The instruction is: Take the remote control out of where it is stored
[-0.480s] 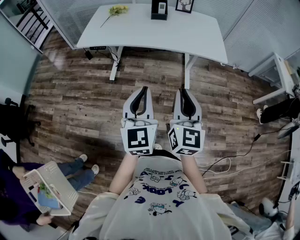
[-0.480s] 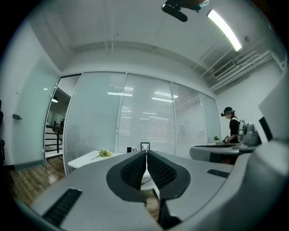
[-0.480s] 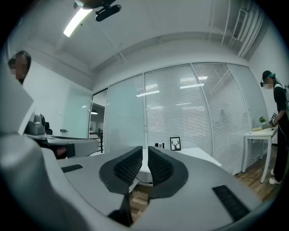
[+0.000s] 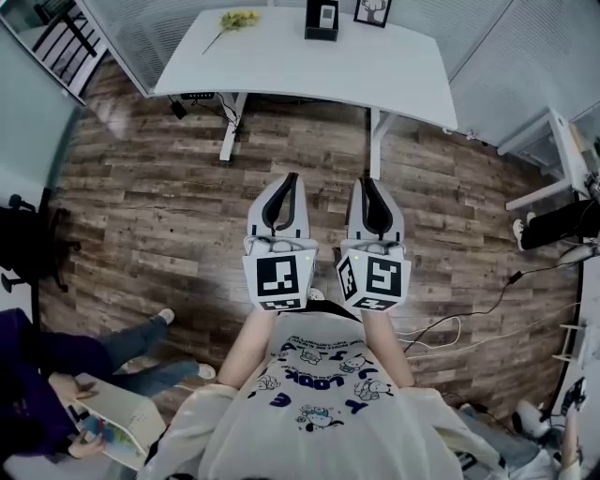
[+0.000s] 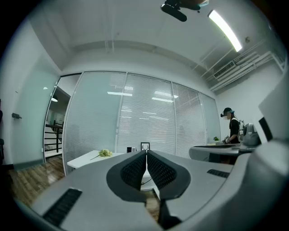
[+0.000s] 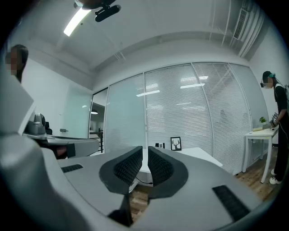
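A white remote control [image 4: 322, 15] stands upright in a black holder [image 4: 321, 28] at the far edge of the white table [image 4: 281, 66], between yellow flowers [image 4: 236, 19] and a picture frame [image 4: 371, 11]. My left gripper [image 4: 287, 180] and right gripper [image 4: 366, 184] hang side by side over the wood floor, well short of the table, both shut with nothing in them. In the left gripper view the left gripper [image 5: 146, 152] points at the far-off table and the holder [image 5: 129, 149]. In the right gripper view the right gripper [image 6: 145, 148] points at the frame [image 6: 175, 143].
A seated person with a white board [image 4: 111, 417] is at the lower left, by a black chair [image 4: 23, 246]. Cables [image 4: 450, 328] trail on the floor at right, near another white table [image 4: 562, 141]. A standing person [image 5: 232, 128] is off to the right.
The seated person at the lower left has shifted down and out toward the frame's edge. Both grippers stay where they were, still shut.
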A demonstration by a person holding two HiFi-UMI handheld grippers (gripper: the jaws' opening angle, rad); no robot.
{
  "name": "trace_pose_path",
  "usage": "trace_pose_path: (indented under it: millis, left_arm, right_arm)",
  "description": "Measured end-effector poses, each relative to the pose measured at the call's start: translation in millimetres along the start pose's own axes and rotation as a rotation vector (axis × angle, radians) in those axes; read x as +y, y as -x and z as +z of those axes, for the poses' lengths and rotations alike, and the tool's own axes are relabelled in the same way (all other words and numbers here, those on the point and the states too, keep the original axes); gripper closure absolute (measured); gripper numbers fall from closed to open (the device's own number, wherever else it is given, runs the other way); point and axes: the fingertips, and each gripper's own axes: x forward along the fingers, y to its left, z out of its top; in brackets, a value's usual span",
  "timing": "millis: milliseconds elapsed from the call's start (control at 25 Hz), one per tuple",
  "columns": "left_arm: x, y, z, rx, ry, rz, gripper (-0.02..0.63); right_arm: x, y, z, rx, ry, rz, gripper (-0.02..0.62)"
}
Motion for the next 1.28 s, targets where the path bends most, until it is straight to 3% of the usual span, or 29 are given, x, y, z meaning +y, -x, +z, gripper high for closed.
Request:
trace_pose_path:
  millis: [800,1280]
  left_arm:
    - [56.4,-28.5,-13.2,0.021,0.004,-0.018,0.586]
    - [80.5,-78.0,-18.9,0.032,0.013,0.008,0.586]
  right_arm:
    - [31.9,-50.7,-10.2,0.0,-0.019,-0.021,0.538]
    - [20.8,-106.4,-16.4,0.016,-0.03,-0.016,0.538]
